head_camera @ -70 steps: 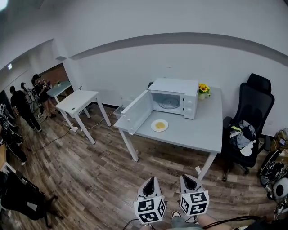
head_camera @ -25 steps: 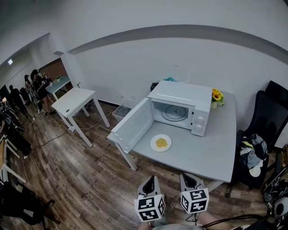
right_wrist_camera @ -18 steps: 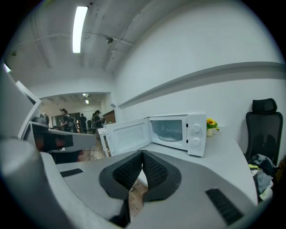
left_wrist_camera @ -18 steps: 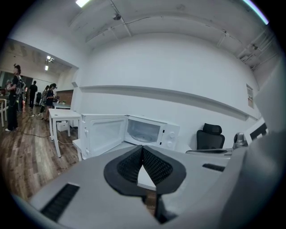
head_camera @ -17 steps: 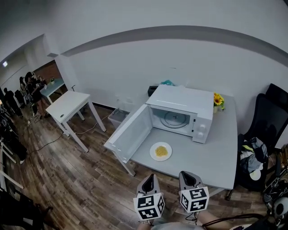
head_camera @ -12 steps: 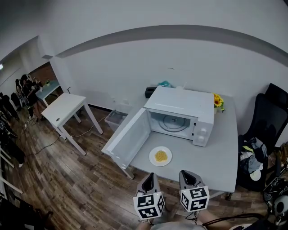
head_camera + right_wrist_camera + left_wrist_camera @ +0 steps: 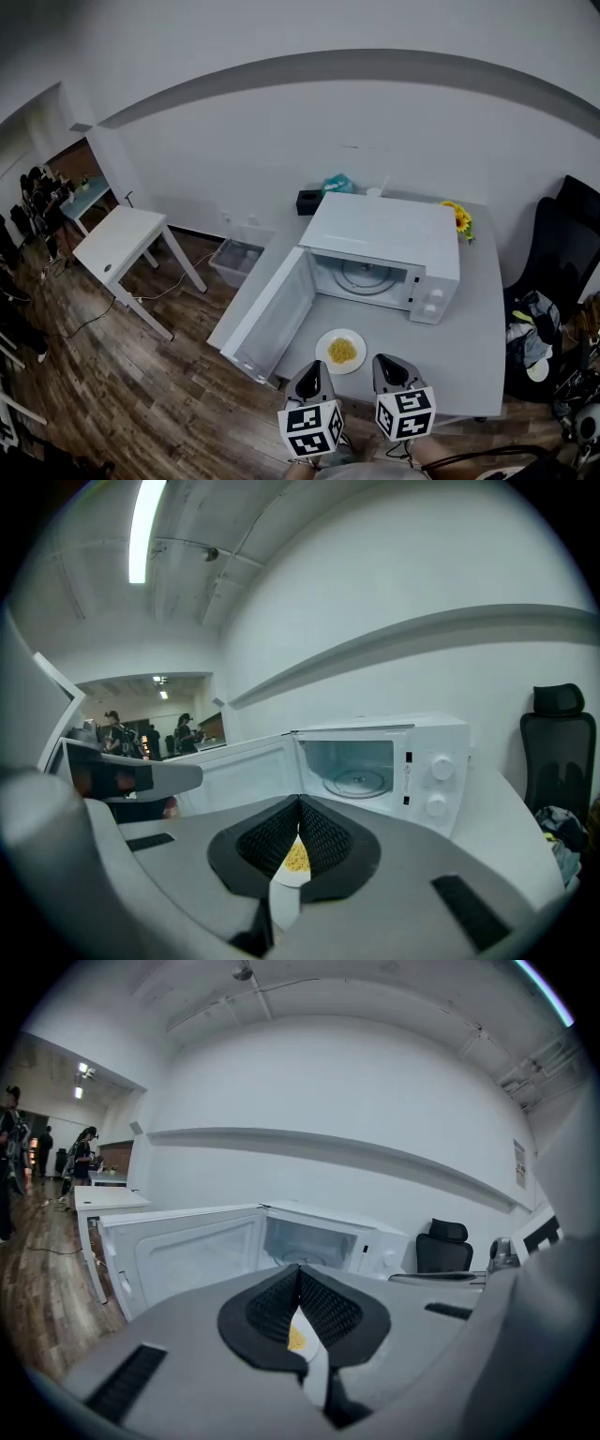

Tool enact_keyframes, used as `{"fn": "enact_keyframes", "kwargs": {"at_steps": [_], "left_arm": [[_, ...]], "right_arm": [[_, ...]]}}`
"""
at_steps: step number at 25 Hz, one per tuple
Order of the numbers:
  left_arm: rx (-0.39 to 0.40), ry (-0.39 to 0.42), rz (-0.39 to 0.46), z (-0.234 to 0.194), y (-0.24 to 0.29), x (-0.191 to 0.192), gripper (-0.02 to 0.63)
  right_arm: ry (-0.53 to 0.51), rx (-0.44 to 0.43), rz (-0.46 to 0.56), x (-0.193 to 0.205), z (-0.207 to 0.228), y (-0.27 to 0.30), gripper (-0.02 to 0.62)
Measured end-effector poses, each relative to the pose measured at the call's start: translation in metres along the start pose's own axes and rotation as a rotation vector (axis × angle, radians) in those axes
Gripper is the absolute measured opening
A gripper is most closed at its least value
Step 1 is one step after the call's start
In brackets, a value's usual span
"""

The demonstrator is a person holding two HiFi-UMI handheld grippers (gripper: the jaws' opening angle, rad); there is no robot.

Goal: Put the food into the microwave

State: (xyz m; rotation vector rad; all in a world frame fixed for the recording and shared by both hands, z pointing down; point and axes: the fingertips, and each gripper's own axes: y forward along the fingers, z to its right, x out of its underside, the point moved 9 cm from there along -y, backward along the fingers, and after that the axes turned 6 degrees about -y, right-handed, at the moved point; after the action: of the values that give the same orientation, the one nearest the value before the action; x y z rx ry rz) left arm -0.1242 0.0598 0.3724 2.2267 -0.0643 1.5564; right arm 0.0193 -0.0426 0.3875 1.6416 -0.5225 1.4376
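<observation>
**Left gripper** and **right gripper**, side by side nearest the viewer, in front of the microwave. Each pair of jaws is closed tip to tip and grips nothing (the plate is seen only through the slit beneath the meeting tips, well beyond them). Neither tool touches any object.

**Work surface.** A white plate carrying a small heap of yellow food lies on the grey table. It is just in front of the microwave's open cavity and outside it.

**Microwave.** The door stands swung wide to the microwave's left, reaching toward the table's front left corner. The glass turntable shows inside.

**Room.**
- Sunflowers stand at the microwave's rear right corner.
- A black office chair stands farther right, past the table edge.
- Left of the microwave, open wooden floor runs to a bin by the wall.
- A small white table stands well apart, farther left.
</observation>
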Motion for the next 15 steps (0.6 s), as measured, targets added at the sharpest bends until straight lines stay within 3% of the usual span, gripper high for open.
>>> {"fn": "enact_keyframes", "kwargs": {"at_steps": [15], "left_arm": [[0.055,-0.014,-0.05,-0.038,0.079,-0.023,0.003]], "right_arm": [[0.018,0.038,-0.031,-0.022,0.008,0.073,0.015]]}}
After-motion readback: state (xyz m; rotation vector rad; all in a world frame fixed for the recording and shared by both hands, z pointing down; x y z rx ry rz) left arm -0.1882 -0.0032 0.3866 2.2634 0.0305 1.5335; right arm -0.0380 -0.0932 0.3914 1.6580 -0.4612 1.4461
